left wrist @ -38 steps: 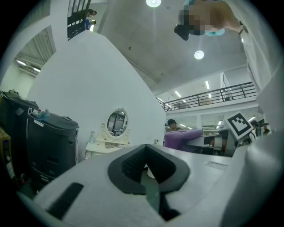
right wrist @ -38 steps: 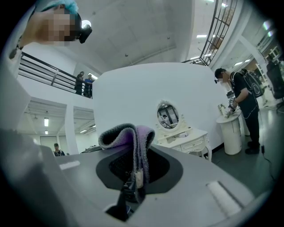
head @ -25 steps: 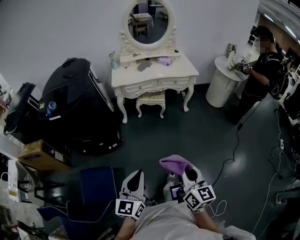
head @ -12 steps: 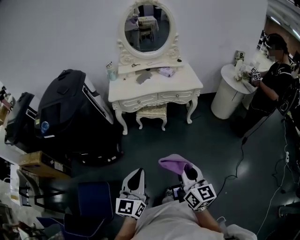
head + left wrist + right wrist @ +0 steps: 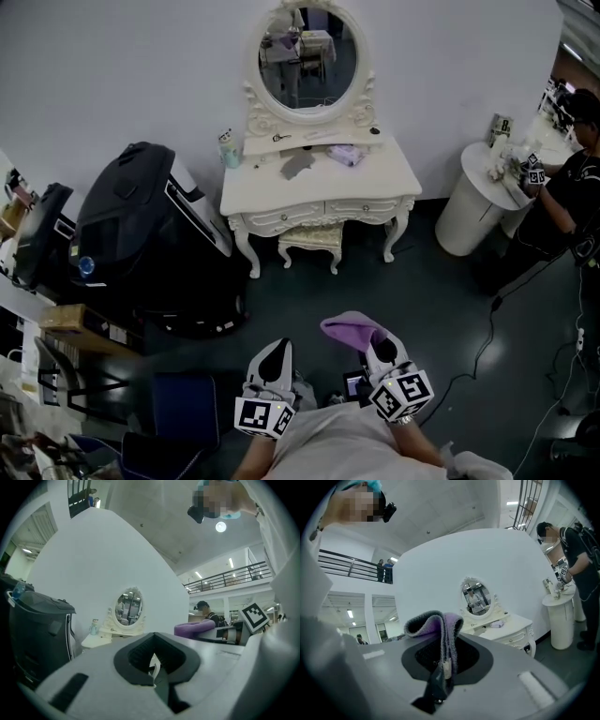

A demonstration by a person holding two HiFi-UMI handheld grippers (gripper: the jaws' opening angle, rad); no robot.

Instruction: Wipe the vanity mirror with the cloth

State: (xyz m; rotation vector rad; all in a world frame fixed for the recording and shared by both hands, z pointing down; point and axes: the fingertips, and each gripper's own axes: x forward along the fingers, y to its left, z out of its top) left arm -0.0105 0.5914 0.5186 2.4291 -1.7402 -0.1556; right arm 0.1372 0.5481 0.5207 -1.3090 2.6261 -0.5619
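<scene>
Dark floor (image 5: 394,281), white wall (image 5: 112,75). Against the wall stands a white table (image 5: 375,183) with carved legs. The vanity mirror (image 5: 307,58), an oval in an ornate white frame, rises upright from the table's back edge. It is well apart from me, with a stretch of floor between us.

On the table top I note a small bottle (image 5: 227,147) at the left end, a grey rag (image 5: 296,166) near the middle, and a pale lilac item (image 5: 345,155) just to the right of the rag. A padded stool (image 5: 311,240) is tucked under the table, between its front legs.

To the left of the table, near its corner, sits a bulky black unit (image 5: 141,216). A cardboard box (image 5: 66,323) lies nearer to me on that side. To the right of the table is a round white pedestal (image 5: 469,197), and a person (image 5: 577,187) in dark clothes stands at it. A cable (image 5: 483,328) runs over the floor from that side towards me.

My left gripper (image 5: 274,349) is held low, near my body. Its jaws are clenched together with nothing between them. My right gripper (image 5: 375,342) is beside it, and its jaws are clamped on the cloth (image 5: 347,328). The cloth is purple with a grey face. A folded loop of it stands above the jaws, and a short end hangs below the grip. It is not touching the mirror and is well apart from it.
</scene>
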